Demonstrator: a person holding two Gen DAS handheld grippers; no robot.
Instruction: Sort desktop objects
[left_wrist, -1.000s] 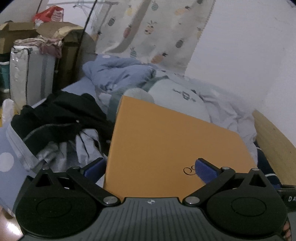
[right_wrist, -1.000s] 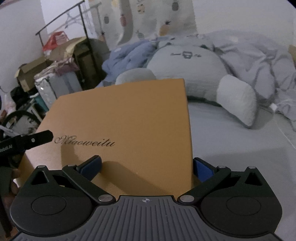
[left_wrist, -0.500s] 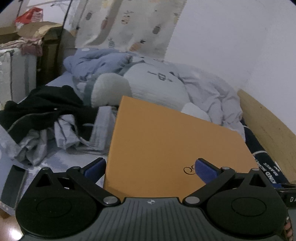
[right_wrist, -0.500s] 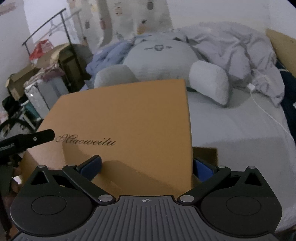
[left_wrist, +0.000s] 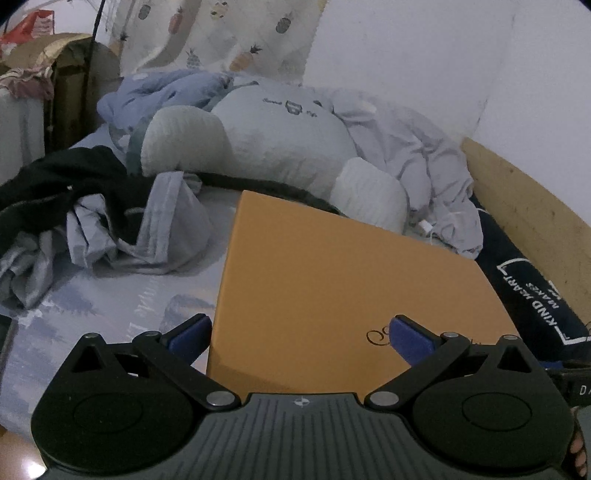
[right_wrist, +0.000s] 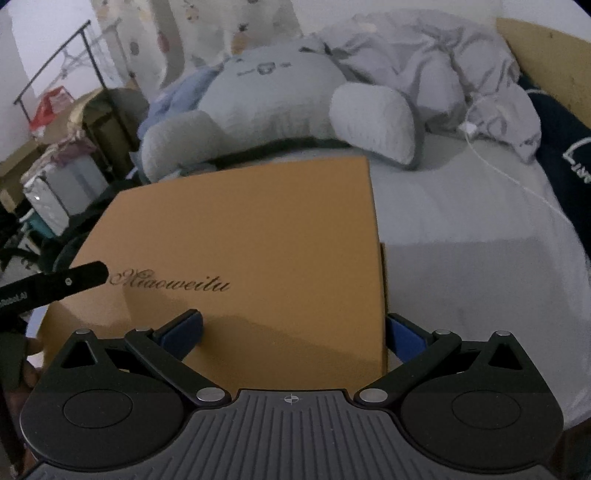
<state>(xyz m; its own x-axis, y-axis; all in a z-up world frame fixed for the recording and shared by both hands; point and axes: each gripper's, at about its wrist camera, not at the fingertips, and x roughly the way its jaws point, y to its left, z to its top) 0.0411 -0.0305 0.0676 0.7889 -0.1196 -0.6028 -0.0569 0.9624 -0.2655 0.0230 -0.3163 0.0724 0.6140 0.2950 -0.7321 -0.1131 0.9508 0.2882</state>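
A flat orange box (left_wrist: 351, 280) with dark script lettering is carried over a bed between both grippers. My left gripper (left_wrist: 299, 334) is shut on its near left part: one blue pad (left_wrist: 188, 332) sits at the box's left edge, the other (left_wrist: 410, 336) on its top face. From the opposite side, my right gripper (right_wrist: 293, 332) is shut on the same orange box (right_wrist: 258, 221), with a pad (right_wrist: 402, 338) at its right edge. A black finger of the left gripper (right_wrist: 55, 284) reaches over the box's left side.
Below lies the grey bed sheet (right_wrist: 461, 221). A large grey plush cushion (left_wrist: 280, 140) and crumpled bedding (right_wrist: 443, 66) lie beyond. Dark and grey clothes (left_wrist: 92, 206) are heaped at left, with a navy printed item (left_wrist: 532, 295) and wooden board (left_wrist: 535, 199) at right. A white cable (right_wrist: 517, 177) crosses the sheet.
Both grippers have kept their hold while the box travelled over the bed. The cushion and sheet have come nearer and lower in view, and the cluttered corner has slid off to the left.
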